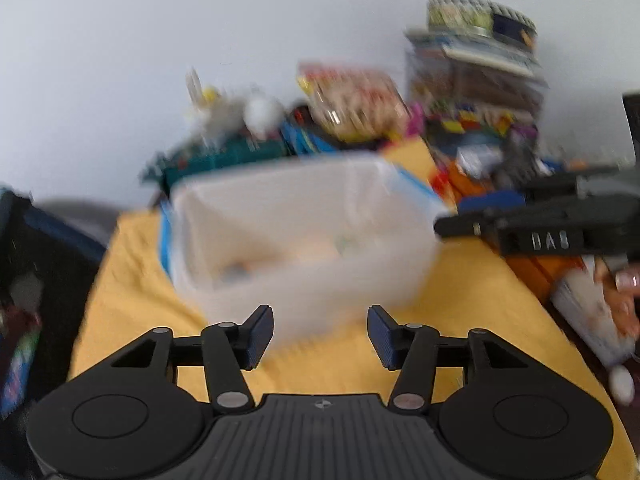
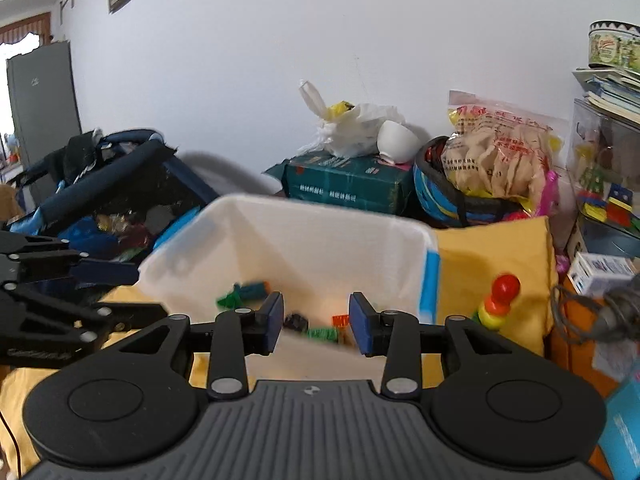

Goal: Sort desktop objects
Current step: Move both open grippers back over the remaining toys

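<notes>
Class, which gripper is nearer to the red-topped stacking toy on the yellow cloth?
Right. The right gripper sits just left of the red-topped stacking toy; the left gripper is beyond the translucent plastic bin, farther left.

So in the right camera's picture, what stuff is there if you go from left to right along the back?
Blue stroller → green box with a white bowl on it → bag of crackers → stack of books.

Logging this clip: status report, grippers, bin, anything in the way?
Left gripper open, empty. Right gripper open, empty. White bin on the yellow cloth, small toy pieces inside. Stacking toy stands outside, right of bin. Nothing in the way.
</notes>
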Available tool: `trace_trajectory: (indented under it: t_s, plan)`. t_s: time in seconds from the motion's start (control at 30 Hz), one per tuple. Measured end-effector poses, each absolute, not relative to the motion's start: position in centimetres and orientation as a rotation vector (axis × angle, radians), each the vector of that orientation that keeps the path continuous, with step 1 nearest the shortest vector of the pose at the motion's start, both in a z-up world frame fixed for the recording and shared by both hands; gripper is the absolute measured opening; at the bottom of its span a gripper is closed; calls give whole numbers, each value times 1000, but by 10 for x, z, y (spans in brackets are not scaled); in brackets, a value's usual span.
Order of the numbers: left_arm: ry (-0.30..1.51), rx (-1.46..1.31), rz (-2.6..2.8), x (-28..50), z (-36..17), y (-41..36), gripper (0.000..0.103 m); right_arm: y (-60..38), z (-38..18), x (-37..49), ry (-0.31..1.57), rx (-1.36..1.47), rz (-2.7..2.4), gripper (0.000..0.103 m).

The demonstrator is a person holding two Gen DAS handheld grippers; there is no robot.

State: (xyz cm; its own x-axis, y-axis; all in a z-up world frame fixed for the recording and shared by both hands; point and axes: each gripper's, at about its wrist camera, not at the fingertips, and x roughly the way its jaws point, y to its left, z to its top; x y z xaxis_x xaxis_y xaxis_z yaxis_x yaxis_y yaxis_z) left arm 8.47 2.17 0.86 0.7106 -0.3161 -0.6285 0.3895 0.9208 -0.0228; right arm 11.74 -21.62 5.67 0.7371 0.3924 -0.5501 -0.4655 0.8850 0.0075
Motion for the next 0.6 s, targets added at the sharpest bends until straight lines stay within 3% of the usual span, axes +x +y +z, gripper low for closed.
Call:
trace_trajectory:
  t_s: [0.27, 0.53, 0.6]
  plan:
    - [874, 128, -481, 30, -52, -2, 53, -244, 14, 66, 693, -127, 425, 40]
    - [972, 134, -454, 24, -89, -15, 50, -264, -30, 41, 825, -121, 379, 40]
    - [1003, 121, -438, 31, -97, -14, 29, -263, -39, 36, 842, -149, 385, 40]
